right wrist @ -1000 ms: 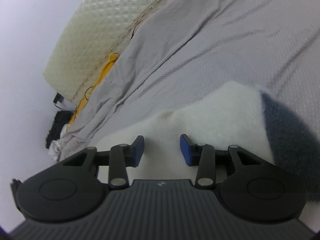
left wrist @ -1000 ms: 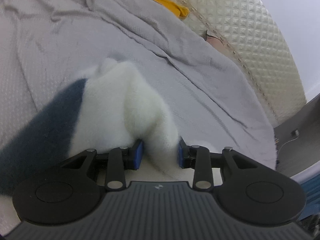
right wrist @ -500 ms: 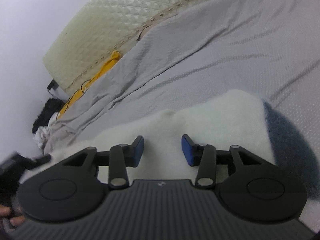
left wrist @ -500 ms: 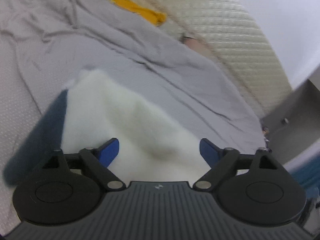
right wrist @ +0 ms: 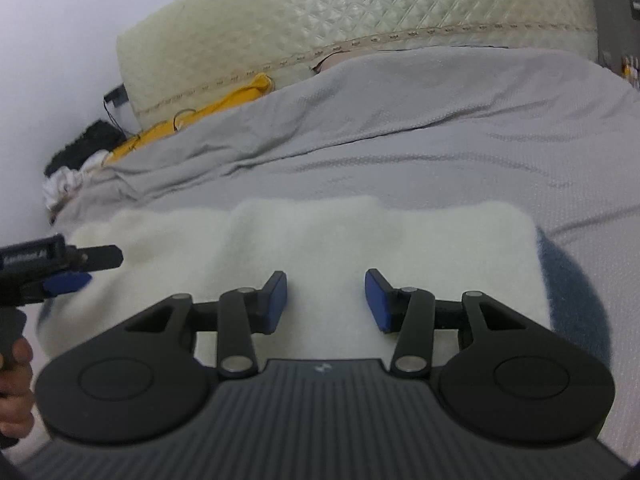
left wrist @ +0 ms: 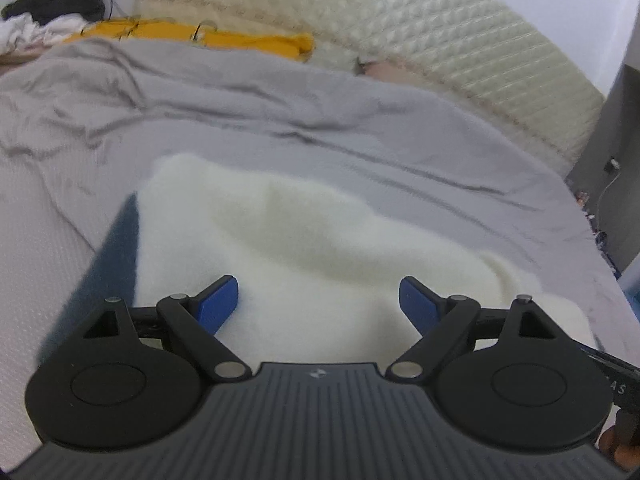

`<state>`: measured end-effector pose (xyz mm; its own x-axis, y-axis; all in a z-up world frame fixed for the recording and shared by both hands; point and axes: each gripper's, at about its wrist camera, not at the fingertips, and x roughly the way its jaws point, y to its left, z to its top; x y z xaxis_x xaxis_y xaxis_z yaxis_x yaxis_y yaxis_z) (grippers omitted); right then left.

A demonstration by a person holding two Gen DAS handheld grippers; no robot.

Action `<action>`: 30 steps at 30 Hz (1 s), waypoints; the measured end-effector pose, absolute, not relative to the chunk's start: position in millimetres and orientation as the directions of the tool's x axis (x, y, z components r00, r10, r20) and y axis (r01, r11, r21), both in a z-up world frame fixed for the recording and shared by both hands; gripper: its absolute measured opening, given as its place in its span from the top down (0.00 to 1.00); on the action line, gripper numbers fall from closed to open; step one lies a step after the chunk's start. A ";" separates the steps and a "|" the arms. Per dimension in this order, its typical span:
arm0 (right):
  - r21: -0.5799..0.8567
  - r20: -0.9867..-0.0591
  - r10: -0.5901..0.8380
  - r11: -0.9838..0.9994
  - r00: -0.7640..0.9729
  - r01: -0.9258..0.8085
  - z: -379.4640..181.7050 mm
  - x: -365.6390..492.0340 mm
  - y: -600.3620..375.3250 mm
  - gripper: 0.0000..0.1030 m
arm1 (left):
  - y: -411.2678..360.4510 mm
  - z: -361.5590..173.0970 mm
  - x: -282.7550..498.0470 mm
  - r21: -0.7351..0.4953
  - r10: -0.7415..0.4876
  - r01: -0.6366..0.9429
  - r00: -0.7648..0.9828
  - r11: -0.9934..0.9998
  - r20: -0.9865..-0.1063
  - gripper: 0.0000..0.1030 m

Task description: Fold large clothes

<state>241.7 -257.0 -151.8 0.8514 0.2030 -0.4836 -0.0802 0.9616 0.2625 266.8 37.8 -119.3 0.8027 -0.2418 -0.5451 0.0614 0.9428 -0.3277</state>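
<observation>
My left gripper [right wrist: 60, 276] is cut off at the right view's left edge. My grippers' bodies hide the fleece's [left wrist: 304, 240] near edge. The dark pile [left wrist: 52, 2] by the wall is too blurred to identify.

I am in a home bedroom: a bed under a rumpled grey sheet [left wrist: 360, 128] fills my view, backed by a cream quilted headboard [right wrist: 320, 20], with a yellow cloth [left wrist: 224, 40] and a heap of dark and white laundry [left wrist: 44, 12] against the white wall.
</observation>
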 end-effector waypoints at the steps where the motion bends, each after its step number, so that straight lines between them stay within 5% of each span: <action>1: 0.259 -0.489 0.201 0.963 0.849 -0.079 -154.9 245.6 -257.3 0.54 | 37.0 -123.3 271.9 -0.319 -0.232 0.053 0.798 0.946 -0.555 0.12; 13: 0.218 -0.480 0.196 0.971 0.855 -0.100 -169.0 260.8 -255.3 0.51 | 21.0 -138.5 289.4 -0.250 -0.168 0.035 0.831 0.968 -0.531 0.07; 21: 0.242 -0.476 0.169 0.969 0.863 -0.056 -157.3 237.3 -257.8 0.50 | 55.9 -114.6 234.4 -0.398 -0.240 0.025 0.831 0.917 -0.501 0.07; 30: 0.278 -0.485 0.152 0.960 0.861 -0.013 -151.1 200.4 -260.5 0.49 | 93.5 -136.0 179.7 -0.625 -0.395 -0.062 0.725 0.778 -0.564 0.07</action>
